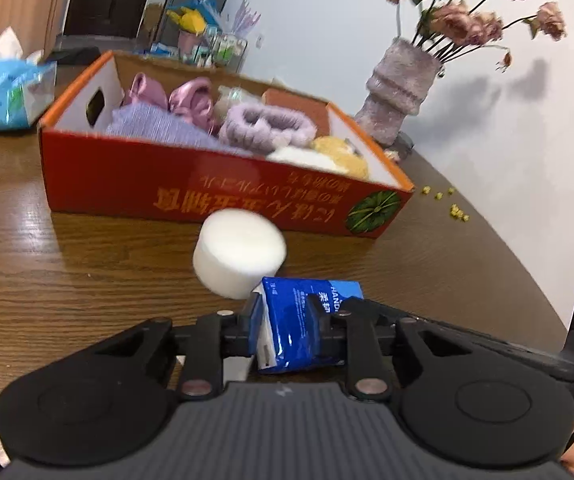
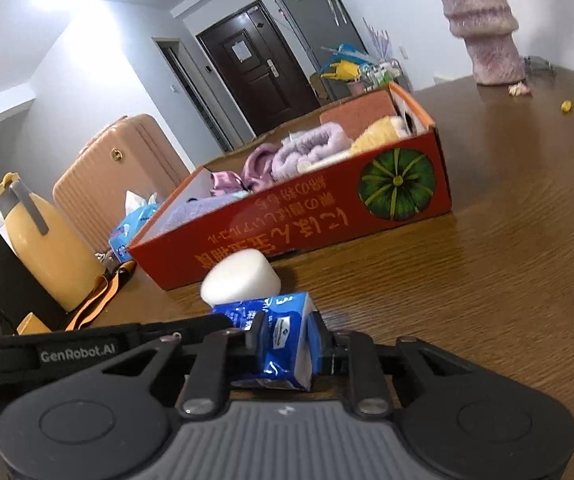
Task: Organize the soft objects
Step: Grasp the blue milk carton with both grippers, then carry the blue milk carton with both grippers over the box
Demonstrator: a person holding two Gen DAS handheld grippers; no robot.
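Hiding tissue pack (image 1: 293, 320) ends, both grippers' fingers (image 2: 257, 330)

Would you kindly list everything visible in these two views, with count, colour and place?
tissue pack: one, blue, on the table, gripped from both ends
white cylinder: one, between pack and box
box: one, orange-red, mid-table, holding purple, pink and yellow soft items
fuzzy vase: one, mauve, dried flowers, behind the box
tissue bag: one, light blue, beside the box
bottle: one, yellow, table edge
suitcase: one, tan, behind the table
table: one, brown wood
left gripper: black, shut on pack
right gripper: black, shut on pack
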